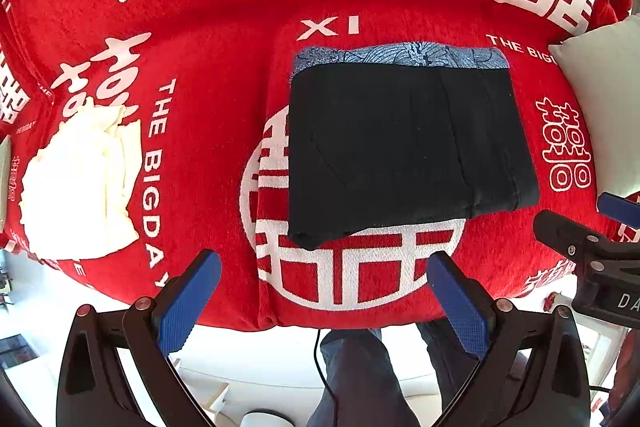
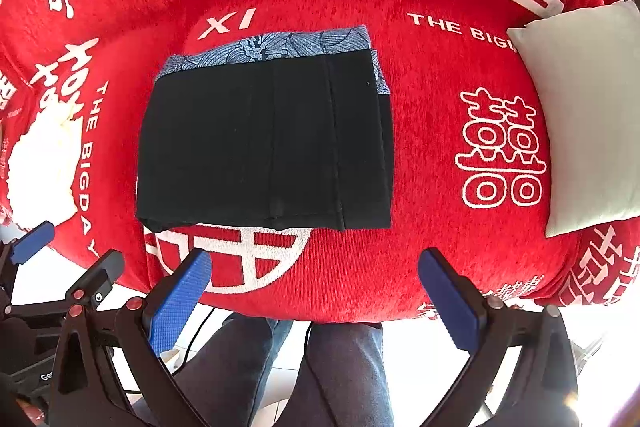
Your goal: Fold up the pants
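Note:
Black pants point(image 1: 404, 143) lie folded into a flat rectangle on the red cover, on top of a folded blue patterned cloth point(image 1: 400, 55) whose far edge shows. They also show in the right wrist view point(image 2: 264, 143), with the blue cloth point(image 2: 272, 45) behind. My left gripper point(image 1: 324, 263) is open and empty, hanging just short of the pants' near edge. My right gripper point(image 2: 314, 267) is open and empty, near the cover's front edge, below the pants. Each gripper shows at the edge of the other's view.
The red cover point(image 1: 224, 27) with white characters spreads over the whole surface. A crumpled white cloth point(image 1: 84, 183) lies at the left. A pale cushion point(image 2: 588, 115) lies at the right. The person's legs point(image 2: 320, 379) stand below the front edge.

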Available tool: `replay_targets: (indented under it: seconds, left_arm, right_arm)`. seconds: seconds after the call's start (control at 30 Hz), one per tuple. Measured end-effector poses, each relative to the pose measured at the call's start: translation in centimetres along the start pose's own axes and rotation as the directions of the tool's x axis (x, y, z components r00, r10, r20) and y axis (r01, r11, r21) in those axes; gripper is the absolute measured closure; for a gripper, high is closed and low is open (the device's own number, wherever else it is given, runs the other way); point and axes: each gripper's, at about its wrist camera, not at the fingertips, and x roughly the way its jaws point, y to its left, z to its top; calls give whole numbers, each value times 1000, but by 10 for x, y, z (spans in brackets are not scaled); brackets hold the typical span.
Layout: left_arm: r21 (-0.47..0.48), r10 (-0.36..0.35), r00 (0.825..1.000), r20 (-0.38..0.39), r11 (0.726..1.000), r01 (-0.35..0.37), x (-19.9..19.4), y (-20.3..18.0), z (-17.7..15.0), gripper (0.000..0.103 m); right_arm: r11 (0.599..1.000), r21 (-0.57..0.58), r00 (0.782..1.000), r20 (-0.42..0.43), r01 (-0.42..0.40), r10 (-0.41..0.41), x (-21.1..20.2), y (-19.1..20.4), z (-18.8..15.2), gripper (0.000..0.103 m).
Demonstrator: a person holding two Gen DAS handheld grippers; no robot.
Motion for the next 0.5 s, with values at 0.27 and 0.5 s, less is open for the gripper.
replay_targets:
  seconds: [0.27, 0.5]
  left_arm:
    - [15, -3, 1000, 13, 1000, 3, -2, -1, 1, 0]
    - [9, -16, 1000, 6, 1000, 16, -1, 0, 4, 0]
  right_arm:
    - [999, -25, 999, 45, 21, -20, -7, 4, 2, 0]
    - [1000, -6, 999, 29, 24, -23, -5, 0, 5, 0]
